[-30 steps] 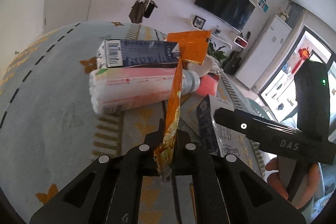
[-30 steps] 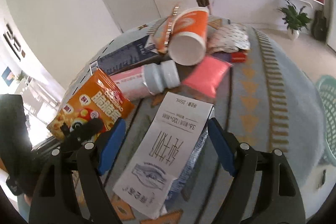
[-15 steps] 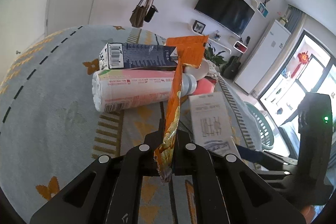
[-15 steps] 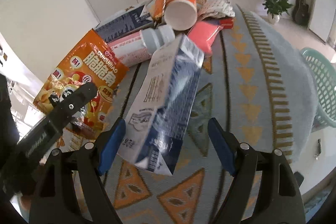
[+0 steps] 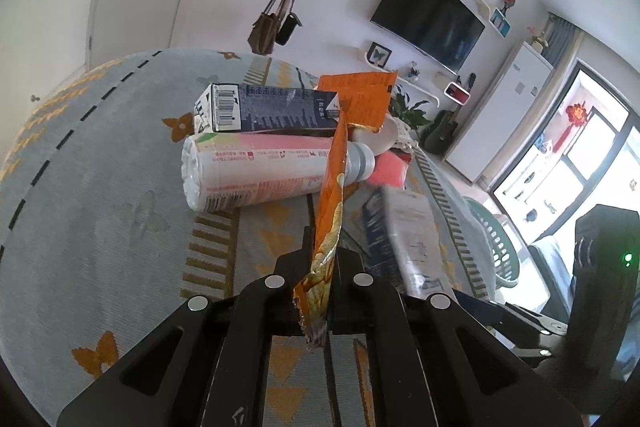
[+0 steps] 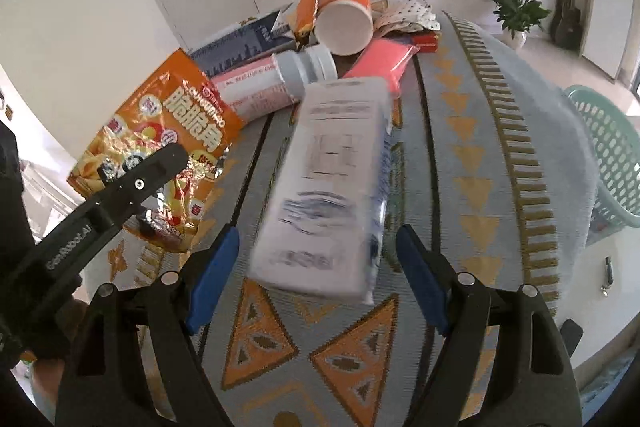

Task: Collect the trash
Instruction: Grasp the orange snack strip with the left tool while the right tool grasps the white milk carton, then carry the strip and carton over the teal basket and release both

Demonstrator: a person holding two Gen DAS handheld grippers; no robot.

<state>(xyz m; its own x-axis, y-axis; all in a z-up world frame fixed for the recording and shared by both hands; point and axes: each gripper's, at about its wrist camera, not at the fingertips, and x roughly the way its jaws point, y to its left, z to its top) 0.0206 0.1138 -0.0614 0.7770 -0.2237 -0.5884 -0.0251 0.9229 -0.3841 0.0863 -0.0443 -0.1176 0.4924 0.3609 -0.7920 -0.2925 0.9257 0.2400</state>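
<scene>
Item: carton, white and blue, motion-blurred, lying between the spread blue pads of the right gripper. No pad visibly touches it, and whether it rests on the rug cannot be told.

Item: snack bag, orange foil, pinched edge-on by the left gripper, whose jaws are pressed together on its lower corner; the rest stands free above the fingers.

Ahead of both tools: bottle, pink label, on its side; dark box behind it; orange cup, mouth toward the right camera; pink packet. All heaped together, touching.

To the right of the right gripper: green basket, off the rug's edge, the likely destination.

Risks, as judged:
- Carton is wide against the open span; an off-centre closing could twist it or squeeze it out.
- Bag is held by a thin corner and may tear or slip if swung.
- Reaching forward could nudge the bottle and roll it.
</scene>
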